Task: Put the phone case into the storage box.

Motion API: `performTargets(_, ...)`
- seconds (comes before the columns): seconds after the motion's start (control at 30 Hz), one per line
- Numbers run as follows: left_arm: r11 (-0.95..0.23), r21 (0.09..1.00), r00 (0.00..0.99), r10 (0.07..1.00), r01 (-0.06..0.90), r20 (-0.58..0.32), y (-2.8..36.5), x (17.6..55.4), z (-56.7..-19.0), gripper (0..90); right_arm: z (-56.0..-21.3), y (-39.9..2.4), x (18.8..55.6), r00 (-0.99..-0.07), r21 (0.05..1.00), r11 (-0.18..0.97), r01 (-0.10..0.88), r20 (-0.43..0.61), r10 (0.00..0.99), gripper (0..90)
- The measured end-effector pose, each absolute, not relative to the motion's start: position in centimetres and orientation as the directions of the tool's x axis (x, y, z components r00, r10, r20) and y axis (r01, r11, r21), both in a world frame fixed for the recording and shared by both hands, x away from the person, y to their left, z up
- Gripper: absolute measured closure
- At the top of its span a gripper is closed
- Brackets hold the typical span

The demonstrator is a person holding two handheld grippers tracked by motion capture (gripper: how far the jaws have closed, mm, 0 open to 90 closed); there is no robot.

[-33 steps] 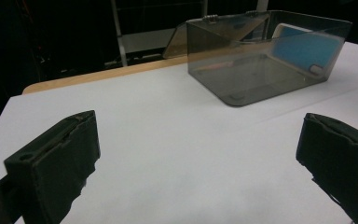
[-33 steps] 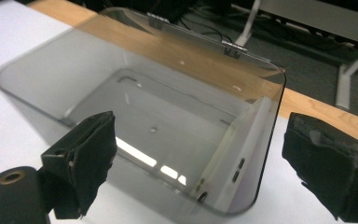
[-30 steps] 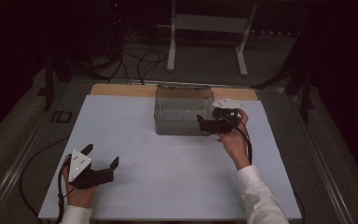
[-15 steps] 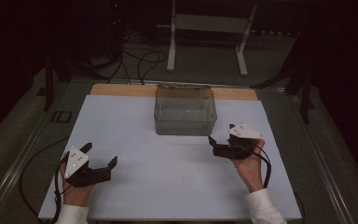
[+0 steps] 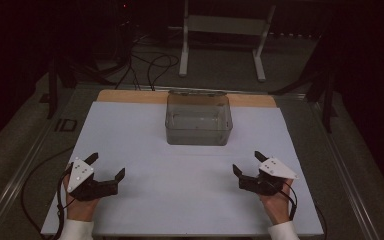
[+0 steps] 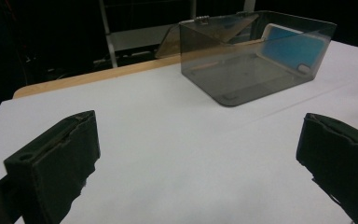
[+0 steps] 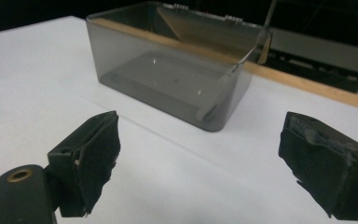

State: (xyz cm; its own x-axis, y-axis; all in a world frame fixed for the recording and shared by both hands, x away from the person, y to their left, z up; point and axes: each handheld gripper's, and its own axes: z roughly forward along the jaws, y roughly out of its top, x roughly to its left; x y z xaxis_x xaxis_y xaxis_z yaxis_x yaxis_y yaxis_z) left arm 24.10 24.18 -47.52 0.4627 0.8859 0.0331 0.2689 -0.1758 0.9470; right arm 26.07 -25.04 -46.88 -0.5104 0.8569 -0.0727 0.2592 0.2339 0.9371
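A smoky clear plastic box (image 5: pixel 198 119) stands open-topped at the back middle of the white table (image 5: pixel 180 200), and nothing shows on its floor from above. My left gripper (image 5: pixel 108 165) rests open at the near left, held in a hand. At the near right my right gripper (image 5: pixel 246 161) is open too, with nothing between its fingers. The left gripper view has the box (image 6: pixel 251 60) far ahead to the right of the open left gripper (image 6: pixel 198 158). A blue patch (image 6: pixel 291 46) shows through the box's wall; I cannot tell what it is. In the right gripper view the box (image 7: pixel 172 70) stands ahead of the open right gripper (image 7: pixel 205 158).
A wooden strip (image 5: pixel 130 96) runs along the table's far edge behind the box. Beyond it stand a white metal frame (image 5: pixel 225 25) and loose cables (image 5: pixel 145 65) on the dark floor. A small dark square (image 5: pixel 66 125) lies just off the table's left edge.
My right gripper has drawn back from the box's right side to the near right of the table, open. The left gripper has hardly moved.
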Motion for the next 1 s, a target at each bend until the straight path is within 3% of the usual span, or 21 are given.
performTargets(0.17, -0.178, 0.946, 0.46, 0.887, 0.271, 0.036, 24.2, 24.1, -47.7, 0.2, -47.1, -25.3, 25.0, -0.518, 0.949, 0.219, 0.224, -0.074, 0.852, 11.5)
performTargets(1.0, -0.215, 0.938, 0.461, 0.885, 0.271, 0.069, 24.1, 24.0, -48.8, 0.2, -48.3, -26.3, 23.5, -0.537, 0.951, 0.201, 0.235, -0.045, 0.842, 11.3)
